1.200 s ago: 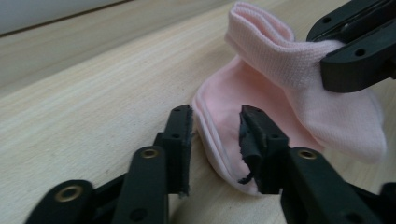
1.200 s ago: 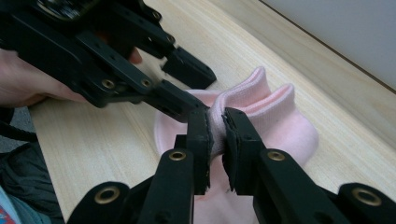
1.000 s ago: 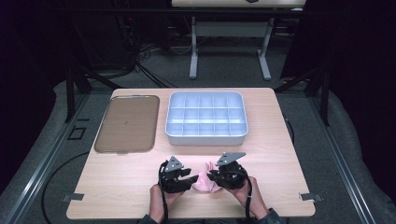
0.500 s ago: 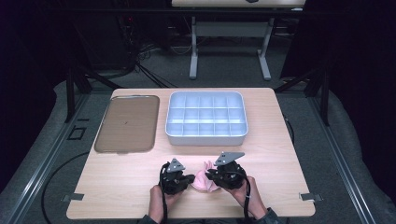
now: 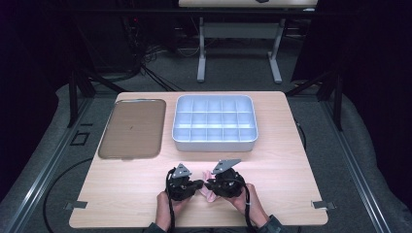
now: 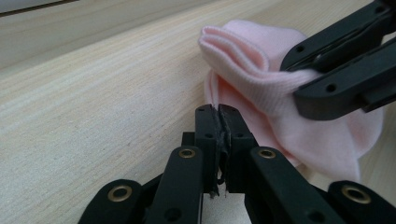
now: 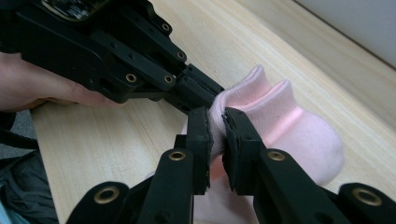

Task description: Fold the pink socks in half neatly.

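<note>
A pink sock (image 5: 209, 195) lies bunched on the wooden table (image 5: 291, 167) near its front edge, between my two grippers. My left gripper (image 6: 218, 111) is shut, its tips pinching a thin edge of the sock (image 6: 261, 51). My right gripper (image 7: 217, 119) is shut on a fold of the ribbed cuff (image 7: 261, 100). The two sets of jaws meet nearly tip to tip, left gripper (image 5: 200, 186) and right gripper (image 5: 209, 185). The right gripper's black fingers (image 6: 336, 70) cross the sock's top in the left gripper view. Hands hold both grippers from below.
A white tray with several compartments (image 5: 214, 144) stands at the table's middle back. A flat brown tray (image 5: 132, 129) lies to its left. Bare wood spreads left and right of the grippers. Table legs and cables stand on the dark floor beyond.
The left gripper's jaws have closed at the sock's edge. The right gripper has shifted slightly, and less of the pink sock shows between the two.
</note>
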{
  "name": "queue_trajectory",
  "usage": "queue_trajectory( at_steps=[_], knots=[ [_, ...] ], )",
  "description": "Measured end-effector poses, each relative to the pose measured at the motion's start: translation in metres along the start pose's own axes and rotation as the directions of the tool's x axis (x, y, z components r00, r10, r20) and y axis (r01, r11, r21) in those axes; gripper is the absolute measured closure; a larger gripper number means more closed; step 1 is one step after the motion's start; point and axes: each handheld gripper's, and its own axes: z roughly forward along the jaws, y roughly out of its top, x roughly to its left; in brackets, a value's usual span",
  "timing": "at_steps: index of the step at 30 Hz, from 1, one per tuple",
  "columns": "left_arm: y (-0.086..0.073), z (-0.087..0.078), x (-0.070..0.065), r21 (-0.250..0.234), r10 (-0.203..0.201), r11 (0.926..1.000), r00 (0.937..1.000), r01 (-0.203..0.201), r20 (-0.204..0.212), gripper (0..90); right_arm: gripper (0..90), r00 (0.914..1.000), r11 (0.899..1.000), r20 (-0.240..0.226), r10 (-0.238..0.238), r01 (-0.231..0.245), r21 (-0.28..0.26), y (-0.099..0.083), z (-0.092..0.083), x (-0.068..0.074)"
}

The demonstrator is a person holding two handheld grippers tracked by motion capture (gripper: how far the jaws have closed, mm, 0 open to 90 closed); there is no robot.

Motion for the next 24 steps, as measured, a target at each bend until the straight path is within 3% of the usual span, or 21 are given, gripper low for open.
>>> queue_trajectory(
  at_steps=[3,6,11,12,15,18,22,24],
  knots=[
    [0.000,0.000,0.000,-0.001,0.000,1.0000,1.0000,0.000,0.003,86.9,78.5,0.9998,1.000,-0.009,0.017,-0.017,0.011,-0.002,0.005,-0.002],
    [0.000,0.000,0.001,0.001,0.001,1.0000,1.0000,-0.001,0.002,86.8,61.7,0.9994,0.999,-0.023,0.026,-0.025,0.033,-0.003,0.007,-0.003],
    [0.000,0.000,0.001,-0.005,-0.003,1.0000,1.0000,0.003,0.001,86.7,49.2,0.9980,0.999,-0.056,0.030,-0.032,-0.042,-0.007,-0.019,-0.008],
    [0.000,0.000,0.001,-0.005,-0.003,1.0000,1.0000,0.003,0.001,86.6,48.5,0.9972,0.998,-0.066,0.036,-0.039,-0.053,-0.008,-0.023,-0.011],
    [-0.001,0.000,0.000,-0.004,0.008,1.0000,0.9999,-0.008,-0.010,86.4,51.5,0.9979,0.997,-0.031,0.057,-0.059,-0.048,-0.011,-0.027,-0.018],
    [-0.001,-0.001,0.000,-0.008,0.002,1.0000,0.9999,-0.002,-0.014,84.4,59.1,0.9989,0.998,0.024,0.040,-0.041,0.051,-0.015,-0.014,-0.019],
    [-0.003,-0.009,0.004,-0.030,-0.024,0.9993,0.9993,0.023,-0.028,66.8,58.8,0.9992,0.996,0.036,0.018,-0.021,0.092,-0.018,-0.001,-0.016],
    [-0.004,-0.015,0.006,-0.045,-0.040,0.9982,0.9987,0.039,-0.032,63.8,58.8,0.9993,0.995,0.036,0.012,-0.016,0.096,-0.018,0.002,-0.016]
  ],
)
